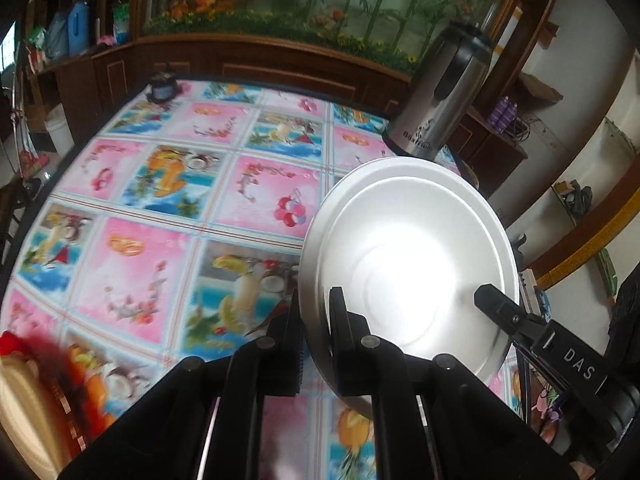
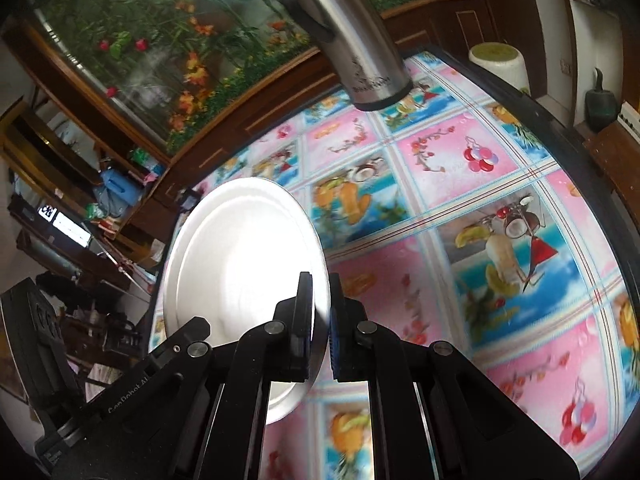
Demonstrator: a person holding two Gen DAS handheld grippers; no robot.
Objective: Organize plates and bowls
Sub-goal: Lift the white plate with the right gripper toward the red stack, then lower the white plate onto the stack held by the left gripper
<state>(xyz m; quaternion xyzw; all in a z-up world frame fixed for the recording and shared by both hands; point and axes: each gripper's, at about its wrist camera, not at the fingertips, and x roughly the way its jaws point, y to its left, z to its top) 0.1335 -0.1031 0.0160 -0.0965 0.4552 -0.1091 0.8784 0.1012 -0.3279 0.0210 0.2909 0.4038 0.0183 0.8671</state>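
A white plate (image 1: pixel 408 264) is held tilted above the table with the colourful fruit-print cloth (image 1: pixel 160 208). My left gripper (image 1: pixel 316 320) is shut on the plate's left rim. The right gripper's fingers (image 1: pixel 496 304) reach onto the plate from the right in the left wrist view. In the right wrist view the same plate (image 2: pixel 240 256) stands at the left, and my right gripper (image 2: pixel 320 320) is shut on its right rim. The left gripper's black body (image 2: pixel 132 372) shows at the lower left there.
A steel thermos jug (image 1: pixel 440 92) stands at the table's far right, also seen in the right wrist view (image 2: pixel 356 40). A small dark pot (image 1: pixel 162 86) sits at the far left edge. A red-and-cream blurred object (image 1: pixel 24 392) lies at the near left. A wooden cabinet with a flower painting runs behind.
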